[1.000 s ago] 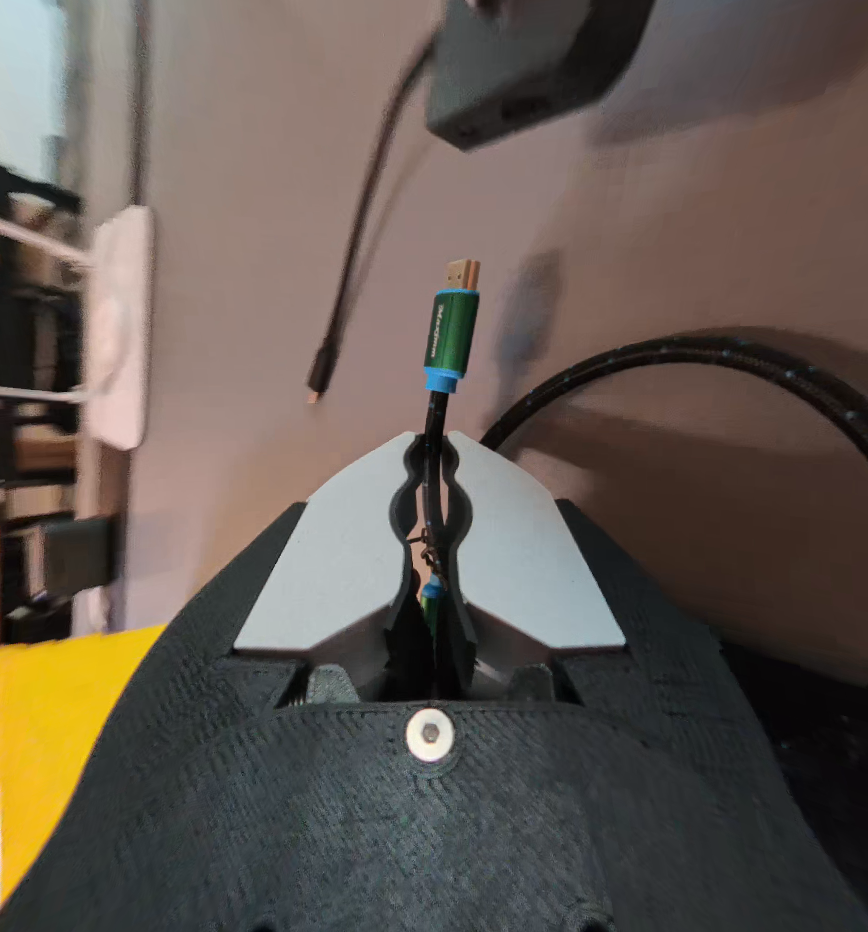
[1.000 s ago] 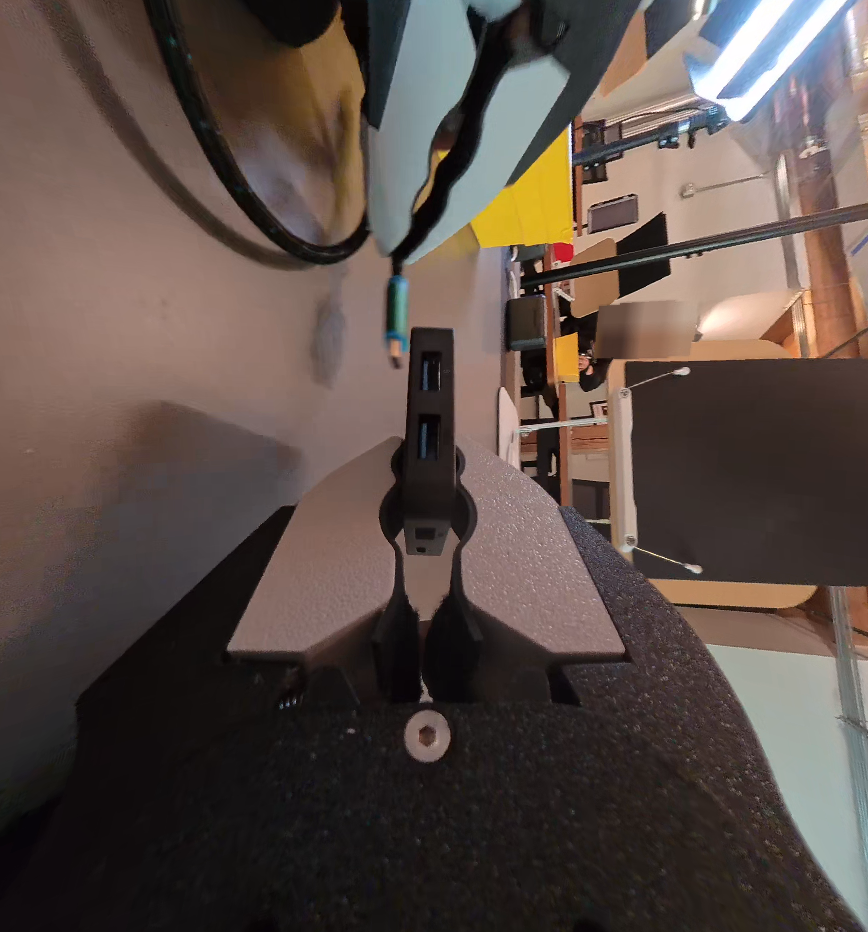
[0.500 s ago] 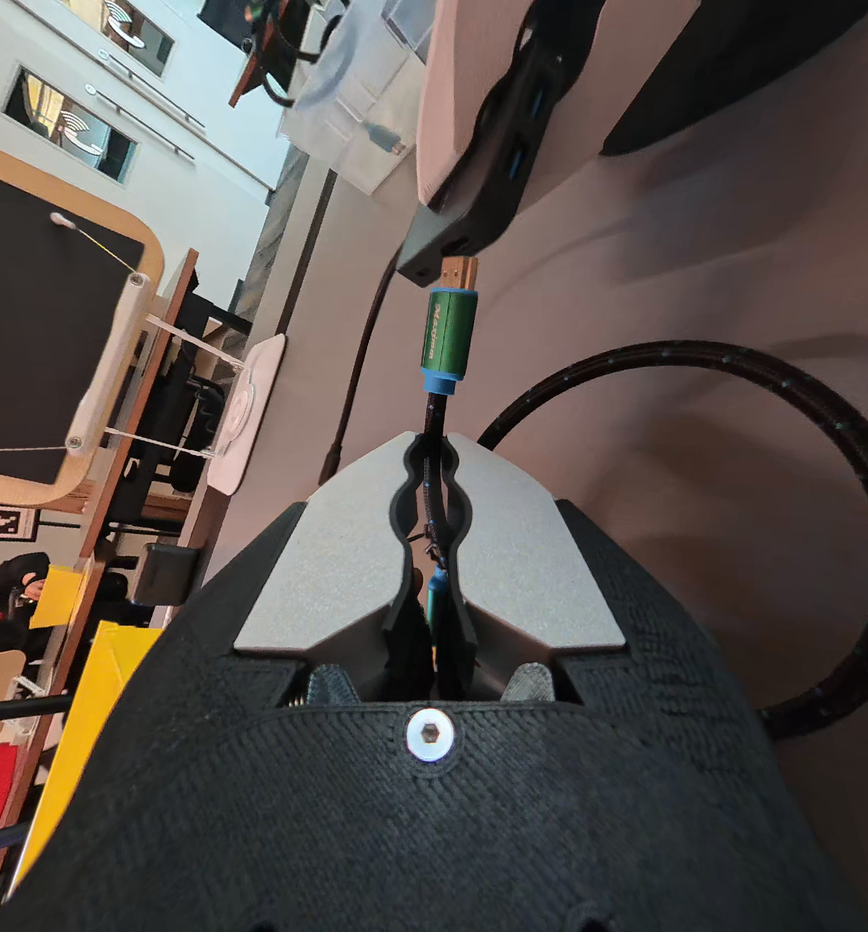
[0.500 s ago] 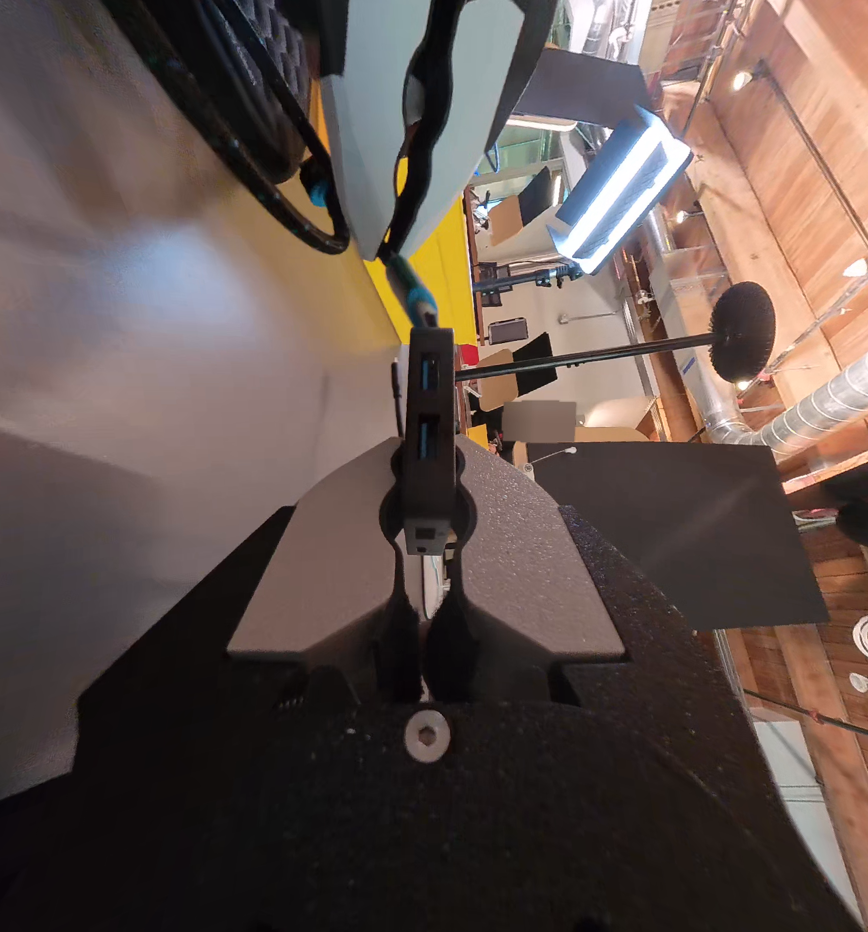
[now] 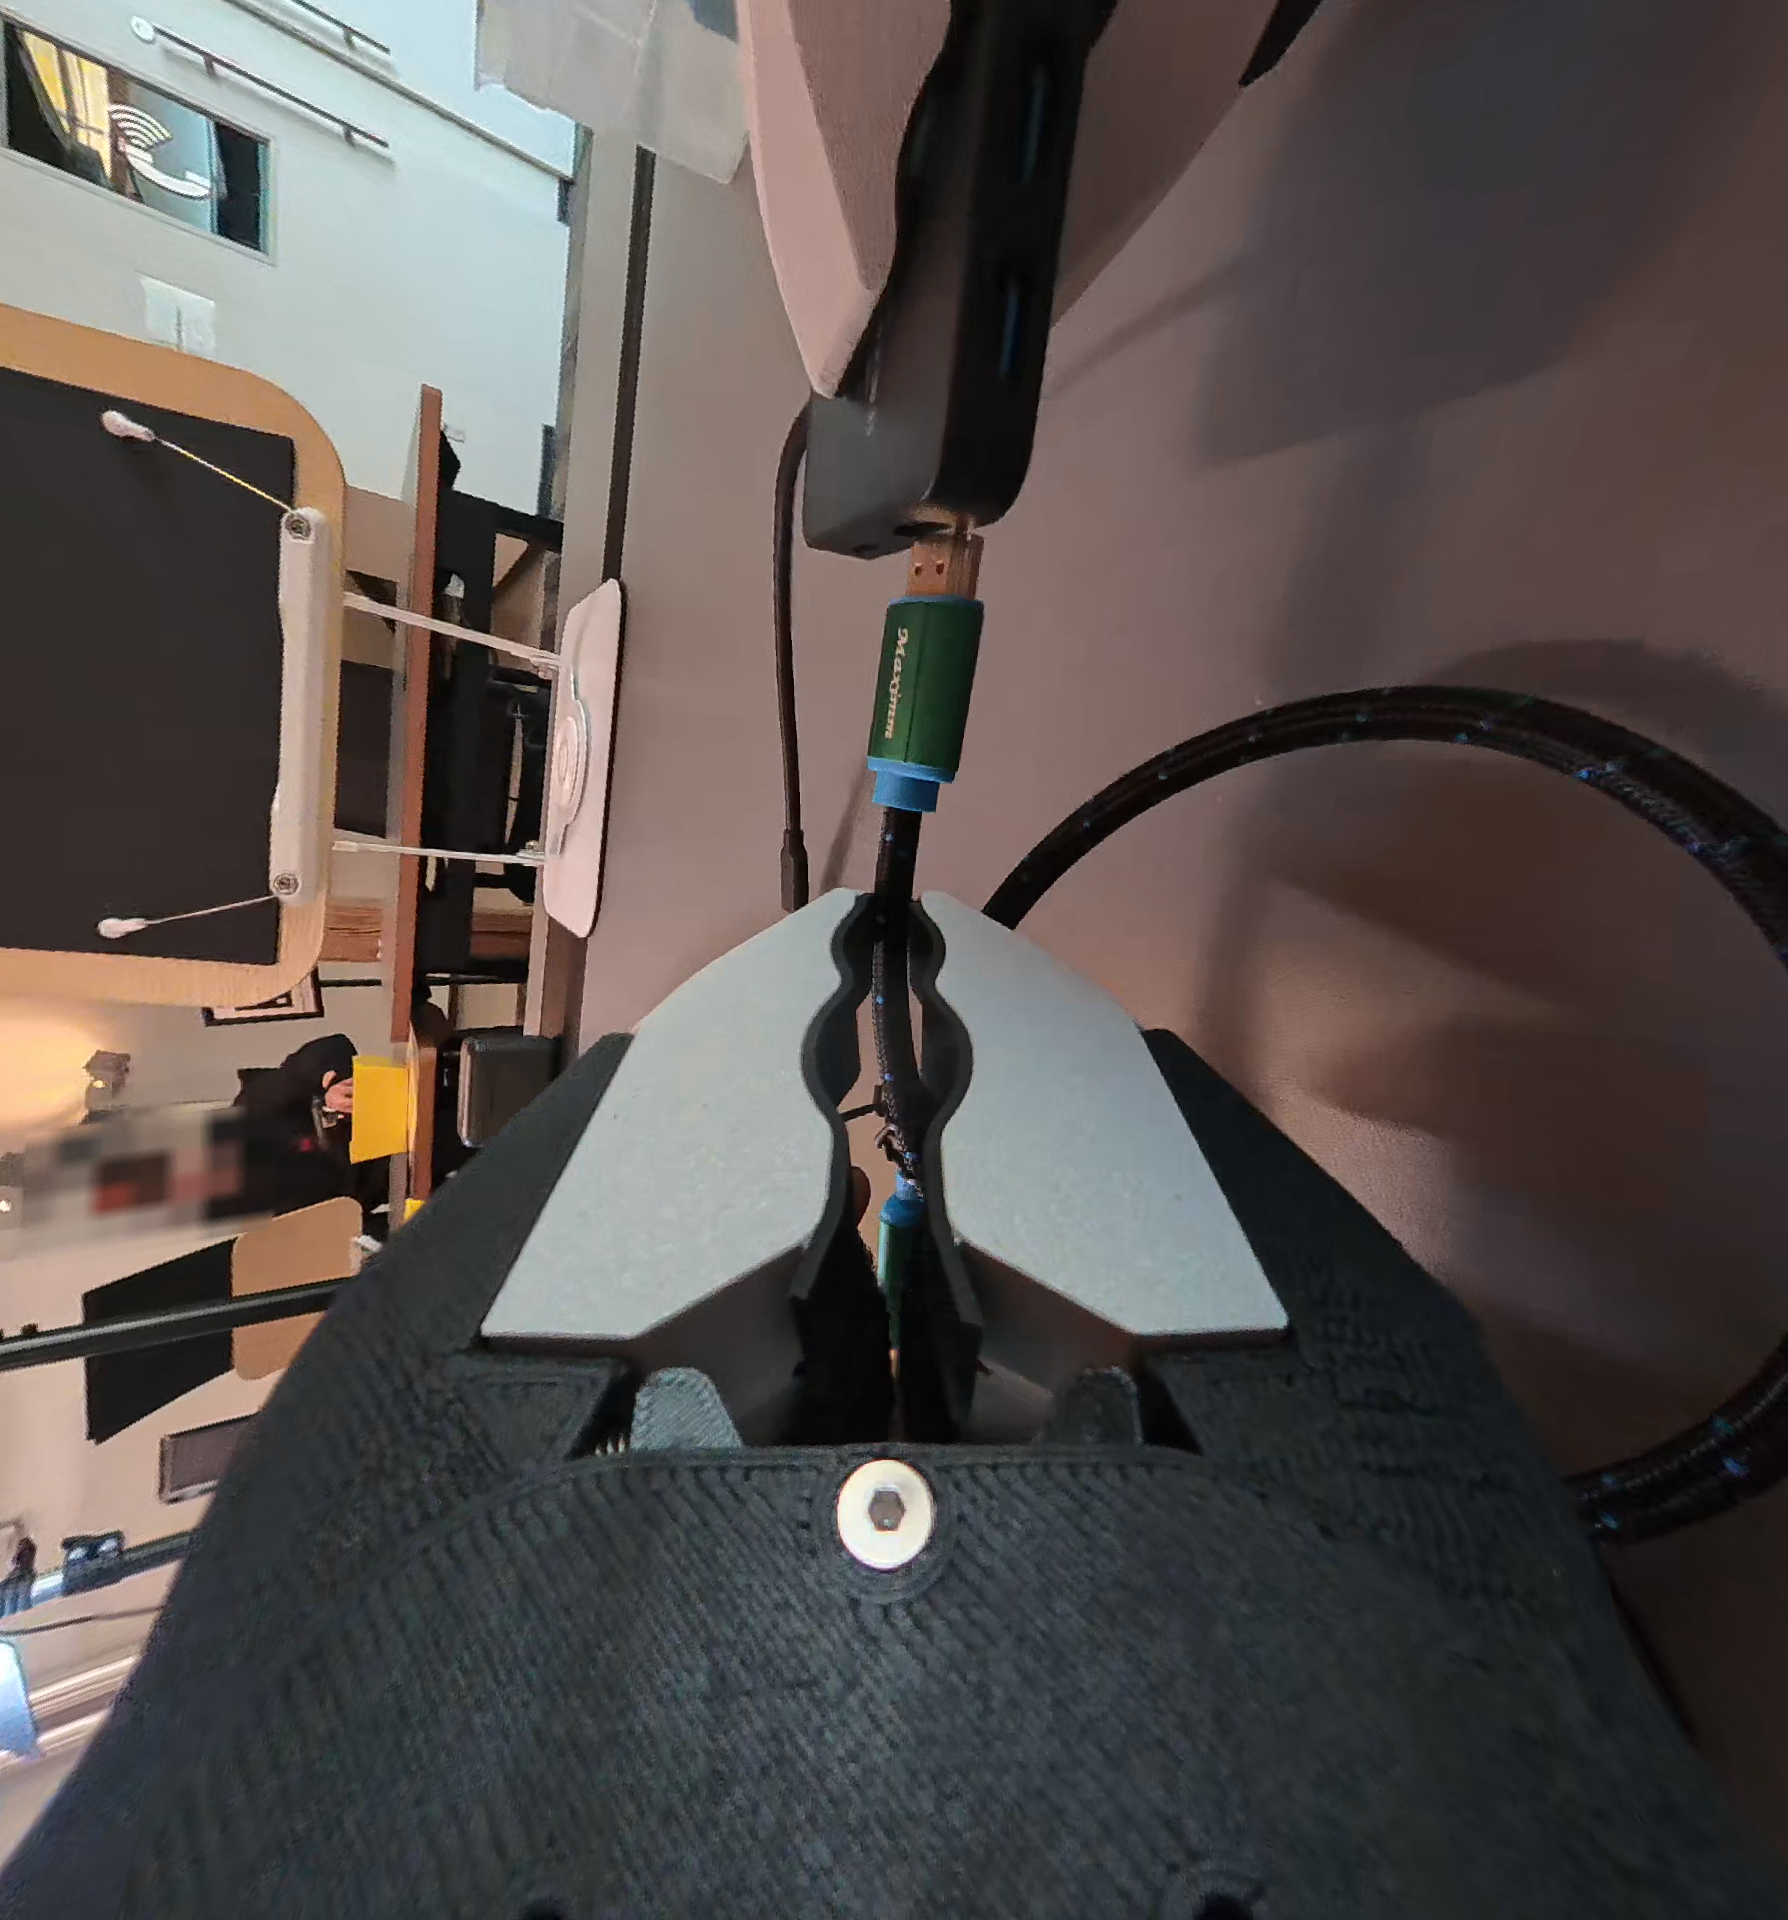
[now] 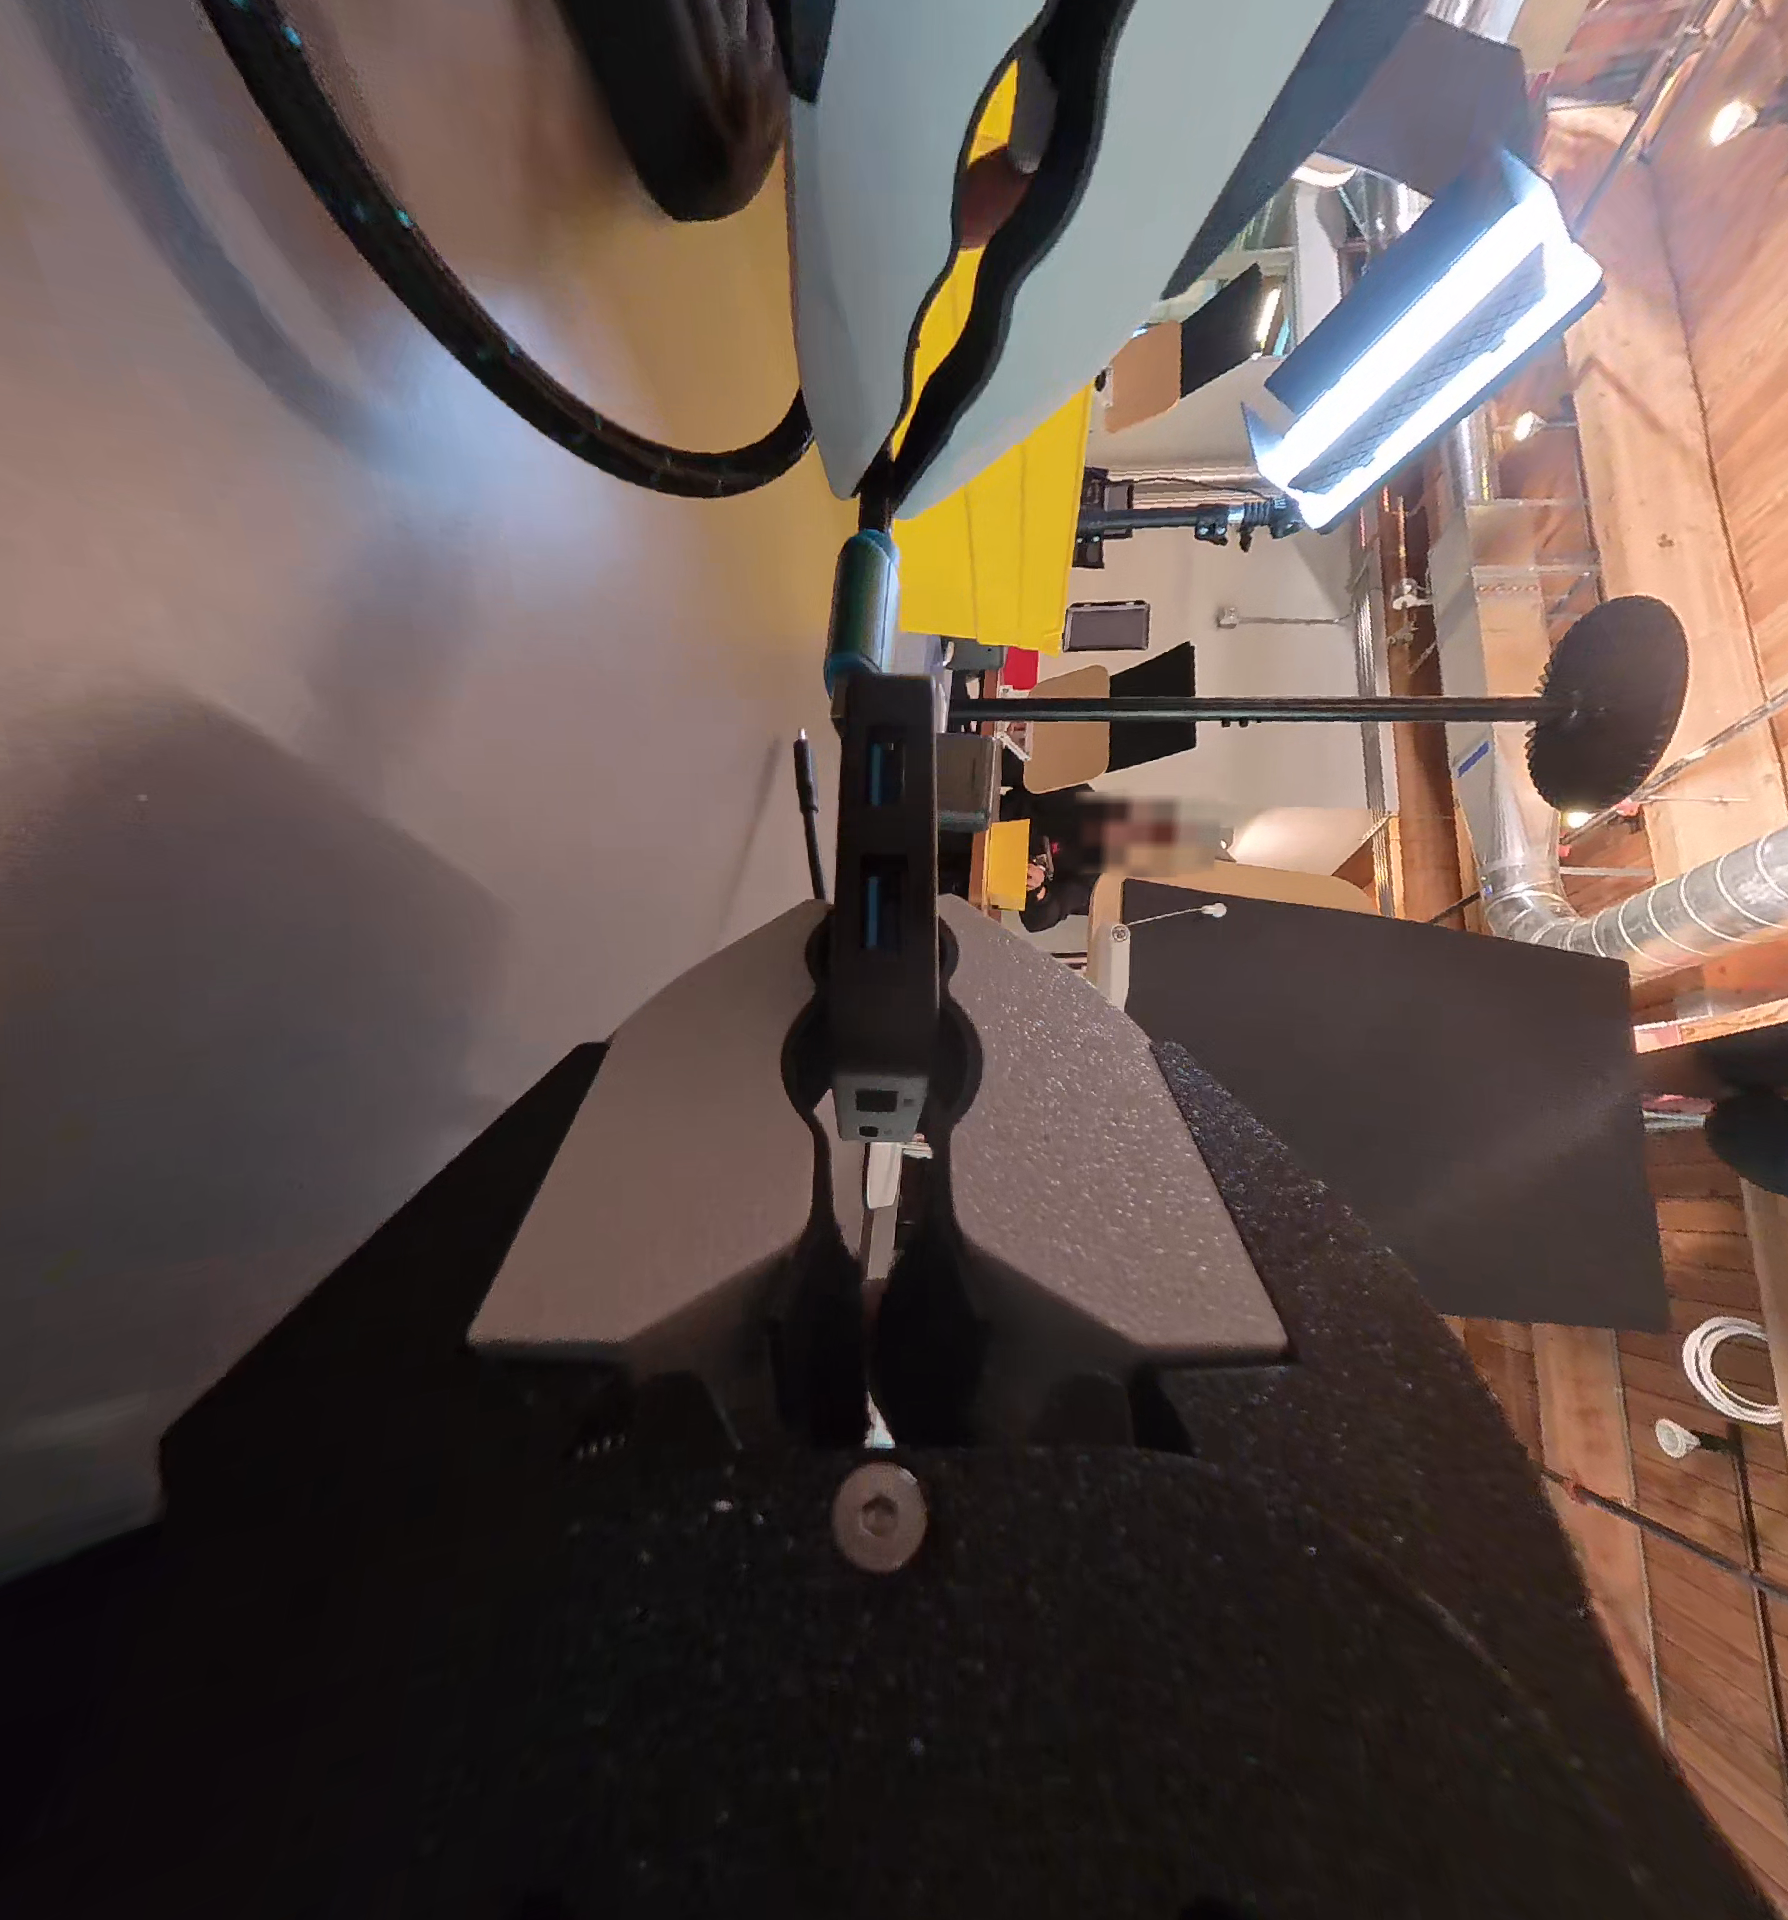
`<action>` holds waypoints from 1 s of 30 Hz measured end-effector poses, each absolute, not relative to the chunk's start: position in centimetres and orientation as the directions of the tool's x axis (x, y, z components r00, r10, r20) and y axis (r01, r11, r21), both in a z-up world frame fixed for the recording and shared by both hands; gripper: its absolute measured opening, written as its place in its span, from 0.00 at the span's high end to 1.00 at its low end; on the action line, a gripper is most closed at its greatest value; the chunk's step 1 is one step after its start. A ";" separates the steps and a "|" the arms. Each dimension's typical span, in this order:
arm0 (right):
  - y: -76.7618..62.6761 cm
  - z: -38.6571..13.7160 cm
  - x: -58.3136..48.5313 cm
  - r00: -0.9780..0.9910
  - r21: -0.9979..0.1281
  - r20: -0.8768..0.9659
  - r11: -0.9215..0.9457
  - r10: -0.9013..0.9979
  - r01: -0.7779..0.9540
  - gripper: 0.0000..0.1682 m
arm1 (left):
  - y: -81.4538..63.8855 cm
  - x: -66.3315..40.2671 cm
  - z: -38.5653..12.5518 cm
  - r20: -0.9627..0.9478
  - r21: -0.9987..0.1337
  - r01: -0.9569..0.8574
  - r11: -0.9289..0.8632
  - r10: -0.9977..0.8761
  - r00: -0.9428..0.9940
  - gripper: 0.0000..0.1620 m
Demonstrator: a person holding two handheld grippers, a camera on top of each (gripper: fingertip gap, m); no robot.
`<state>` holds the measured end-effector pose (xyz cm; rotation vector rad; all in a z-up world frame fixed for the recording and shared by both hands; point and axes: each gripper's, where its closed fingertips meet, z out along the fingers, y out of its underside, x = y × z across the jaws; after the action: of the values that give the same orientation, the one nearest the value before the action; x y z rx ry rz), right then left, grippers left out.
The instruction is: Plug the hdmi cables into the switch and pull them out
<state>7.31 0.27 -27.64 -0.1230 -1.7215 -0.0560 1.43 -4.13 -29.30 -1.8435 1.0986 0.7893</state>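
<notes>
My left gripper (image 5: pixel 888 914) is shut on the black braided HDMI cable (image 5: pixel 895 997) just behind its green plug (image 5: pixel 921 691). The plug's gold tip (image 5: pixel 942 566) touches the end port of the black switch (image 5: pixel 931 395). My right gripper (image 6: pixel 882 925) is shut on the switch (image 6: pixel 885 894) and holds it out ahead, blue ports facing the camera. In the right wrist view the green plug (image 6: pixel 864 603) meets the switch's far end, with the left gripper's fingers (image 6: pixel 869 260) above it. How deep the tip sits cannot be told.
The cable loops in a wide arc (image 5: pixel 1648 831) over the brown table (image 5: pixel 1389 520). The switch's own thin black lead (image 5: pixel 788 675) hangs alongside. A white pad (image 5: pixel 583 758), a black board (image 5: pixel 100 665), a yellow sheet (image 6: pixel 994 520) and a lamp (image 6: pixel 1420 343) lie beyond the table. My hands' fingertips stand some 8 centimetres from each other.
Both grippers closed the gap: the plug moved from well short of the switch to its tip touching the switch's end port. Both grips stayed shut.
</notes>
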 end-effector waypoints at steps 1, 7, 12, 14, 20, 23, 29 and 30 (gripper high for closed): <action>0.3 -27.7 7.4 -0.149 -0.029 0.988 0.993 0.045 0.111 0.92 | -4.1 1.5 -29.4 -0.815 -0.345 -0.898 -0.273 -0.387 0.431 0.96; 0.4 -27.7 7.4 -0.138 0.006 0.990 0.993 0.011 0.119 0.92 | -4.1 1.6 -29.4 -0.782 -0.387 -0.879 -0.280 -0.405 0.473 0.96; 0.3 -27.8 7.5 -0.134 0.044 0.991 0.991 -0.028 0.124 0.92 | -4.1 1.7 -29.6 -0.738 -0.445 -0.848 -0.288 -0.417 0.530 0.96; 0.1 -27.7 7.4 -0.121 0.058 0.992 0.991 -0.044 0.122 0.92 | -4.2 1.6 -29.8 -0.724 -0.456 -0.839 -0.296 -0.425 0.543 0.96; 0.4 -28.0 7.4 -0.131 0.088 0.989 0.986 -0.070 0.139 0.92 | -4.1 1.8 -29.9 -0.748 -0.421 -0.861 -0.285 -0.428 0.507 0.96; 0.3 -28.4 7.3 -0.145 0.109 0.985 0.984 -0.089 0.140 0.92 | -4.0 2.1 -30.1 -0.734 -0.433 -0.855 -0.287 -0.439 0.519 0.97; 1.0 -29.5 7.2 -0.198 0.117 0.977 0.971 -0.076 0.206 0.92 | -3.9 2.6 -31.3 -0.613 -0.584 -0.744 -0.325 -0.426 0.666 0.96; 1.2 -29.6 7.2 -0.203 0.114 0.977 0.968 -0.068 0.225 0.92 | -3.8 2.6 -31.4 -0.576 -0.622 -0.706 -0.338 -0.413 0.705 0.96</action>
<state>7.17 1.18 -29.59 -0.1168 -1.7567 -0.2668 2.61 -3.77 -31.41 -1.9765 0.8595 0.3946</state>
